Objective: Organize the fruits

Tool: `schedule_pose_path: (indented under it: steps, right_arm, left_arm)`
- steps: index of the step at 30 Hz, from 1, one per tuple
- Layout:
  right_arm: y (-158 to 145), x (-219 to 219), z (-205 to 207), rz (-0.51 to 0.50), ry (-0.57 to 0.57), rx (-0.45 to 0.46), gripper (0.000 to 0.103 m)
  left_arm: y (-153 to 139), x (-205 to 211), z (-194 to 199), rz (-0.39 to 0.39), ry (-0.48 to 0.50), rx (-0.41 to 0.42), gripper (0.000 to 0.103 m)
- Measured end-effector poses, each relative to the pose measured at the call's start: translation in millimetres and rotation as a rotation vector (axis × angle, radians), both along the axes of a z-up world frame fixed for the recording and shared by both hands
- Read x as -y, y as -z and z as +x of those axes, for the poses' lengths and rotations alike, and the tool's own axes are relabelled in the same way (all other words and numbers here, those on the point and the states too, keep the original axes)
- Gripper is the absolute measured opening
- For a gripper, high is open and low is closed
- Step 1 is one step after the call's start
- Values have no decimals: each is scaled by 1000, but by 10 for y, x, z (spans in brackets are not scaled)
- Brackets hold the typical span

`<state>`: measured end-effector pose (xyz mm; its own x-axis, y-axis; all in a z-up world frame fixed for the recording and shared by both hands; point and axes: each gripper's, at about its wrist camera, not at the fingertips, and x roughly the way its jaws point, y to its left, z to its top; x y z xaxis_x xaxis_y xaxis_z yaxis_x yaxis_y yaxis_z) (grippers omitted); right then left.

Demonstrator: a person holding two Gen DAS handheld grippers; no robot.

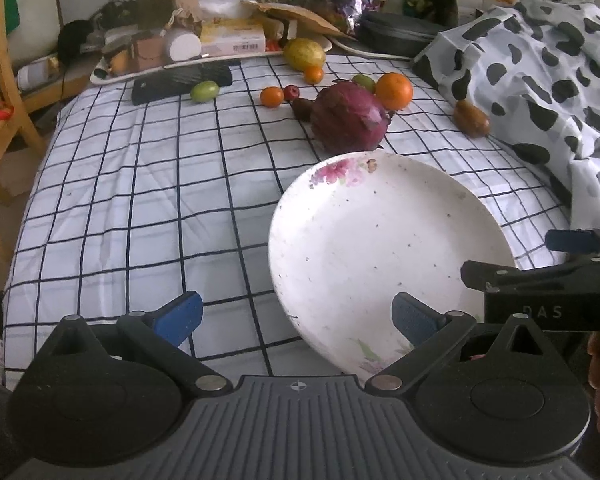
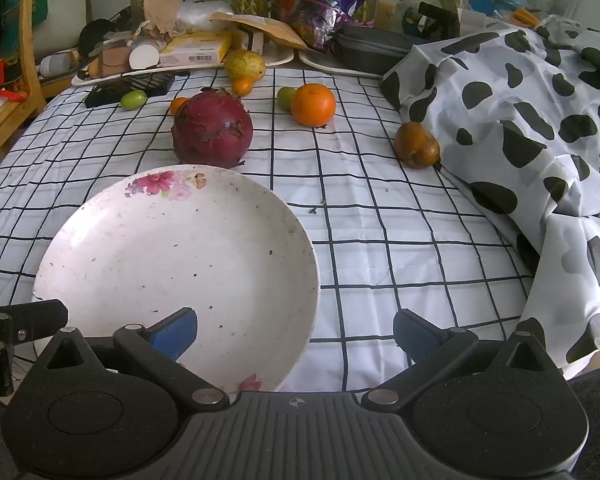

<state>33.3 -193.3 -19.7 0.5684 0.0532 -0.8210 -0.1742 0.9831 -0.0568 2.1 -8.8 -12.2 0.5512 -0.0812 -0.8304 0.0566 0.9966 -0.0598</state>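
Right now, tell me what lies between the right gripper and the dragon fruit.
The white floral plate, with no fruit on it, fills the stretch from the right gripper to the dragon fruit, seen in the right wrist view.

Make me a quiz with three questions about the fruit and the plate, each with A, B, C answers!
1. Where is the big dark red fruit?
A. on the plate
B. on the checked cloth just behind the plate
C. under the spotted cloth

2. What colour are the flowers painted on the white plate?
A. pink
B. blue
C. yellow

3. What are the left tongs and right tongs doing?
A. both squeezing a fruit
B. one holds the plate
C. both open, holding nothing

Answers:
1 B, it sits on the checked cloth right past the plate's far rim.
2 A, pink blossoms show on the rim.
3 C, the blue pads stand wide apart in both wrist views with nothing between them.
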Motion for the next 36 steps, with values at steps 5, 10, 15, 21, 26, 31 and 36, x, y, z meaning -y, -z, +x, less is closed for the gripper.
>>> schedule_pose_path:
  steps: [5,10,15,21,26,31,36]
  right_arm:
    - [-1,21,9,1,10,-2,103]
    - [-6,6,-1,2,7,-3,103]
    - [-7,9,-3,3,8,-4,103]
    - [-9,8,-1,4,6,-4,103]
    - [-8,11,1,3,8,-3,103]
    - [-8,17,-2,3,9,-1,103]
    - [-26,20,0,6,2,6,103]
  left_arm:
    - [-11,-44,-3,-28,-13,-4,102]
    - [-26,13,-25,-18,4,8,102]
    - [-30,0,-30,-10,-5,10,102]
    - [-36,20,-36,-8,13,17,102]
    - [-48,32,-45,6,20,39,102]
    - [-53,64,-55,13,51,58,102]
    - [-69,79,-76,9,82,84,102]
